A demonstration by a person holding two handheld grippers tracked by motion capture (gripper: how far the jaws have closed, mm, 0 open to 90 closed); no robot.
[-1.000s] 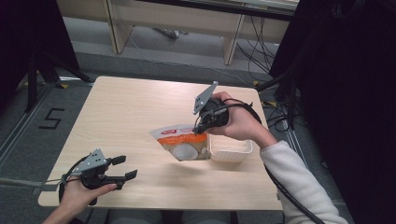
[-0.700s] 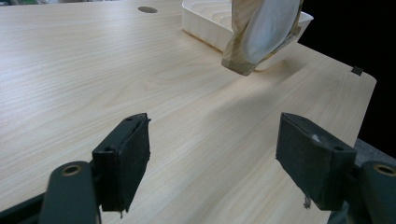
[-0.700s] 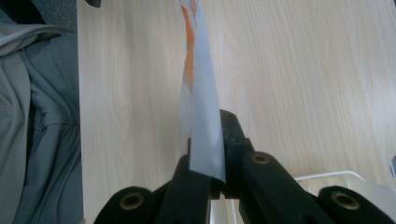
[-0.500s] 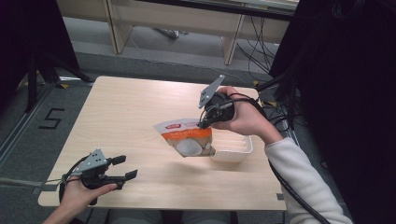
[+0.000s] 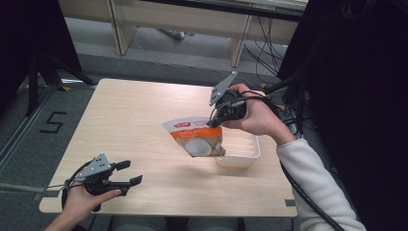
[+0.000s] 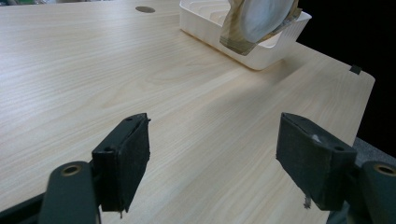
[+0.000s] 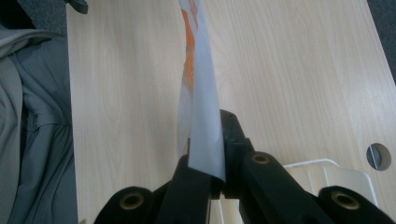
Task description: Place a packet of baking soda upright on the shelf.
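Pouch [image 5: 196, 138] hanging from the right gripper [image 5: 215, 120] above the near edge of the white tray [image 5: 243, 153].

Closest to me, the left gripper [image 5: 129, 173] rests at the near left corner of the wooden table [image 5: 130, 120], held low in the person's left hand [image 5: 82, 202], its jaws standing wide apart with nothing between them; in the left gripper view the black pads [image 6: 123, 161] frame bare wood. Farther in, the food pouch, orange and white with a pale round picture on its front, dangles tilted off the tabletop, its lower corner over the ribbed plastic tray. The right gripper's jaws are clamped together on the pouch's top edge [image 7: 205, 140], which shows as a thin white fold pinched between them. The right hand [image 5: 255, 115] holds that gripper above the tray, sleeve trailing toward the table's right edge.
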